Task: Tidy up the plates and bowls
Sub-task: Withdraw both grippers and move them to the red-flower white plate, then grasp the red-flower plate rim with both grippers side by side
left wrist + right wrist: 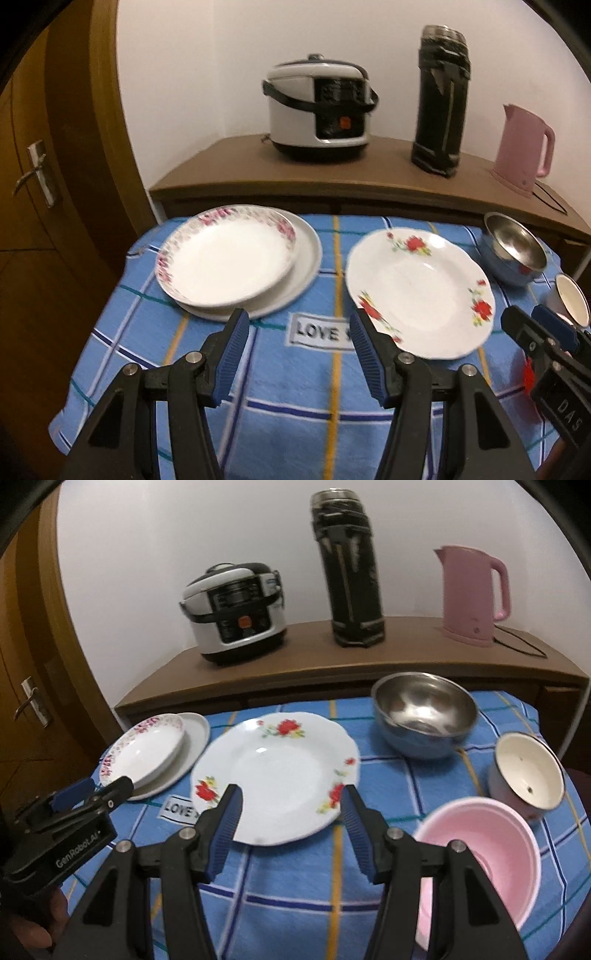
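A pink-rimmed plate (227, 256) rests on a plain white plate (304, 251) at the table's left. A scalloped plate with red flowers (417, 291) lies in the middle. To its right stand a steel bowl (424, 710), a white enamel cup (528, 771) and a pink bowl (480, 853). My left gripper (297, 325) hangs open above the cloth between the two plates, nothing between its fingers. My right gripper (291, 797) stands open over the near edge of the flowered plate (275, 775), its pads apart from it.
A blue checked cloth (295, 398) covers the table. Behind it a wooden sideboard (369, 173) carries a rice cooker (319, 110), a tall black flask (441, 103) and a pink kettle (522, 144). A wooden door (33, 184) stands at the left.
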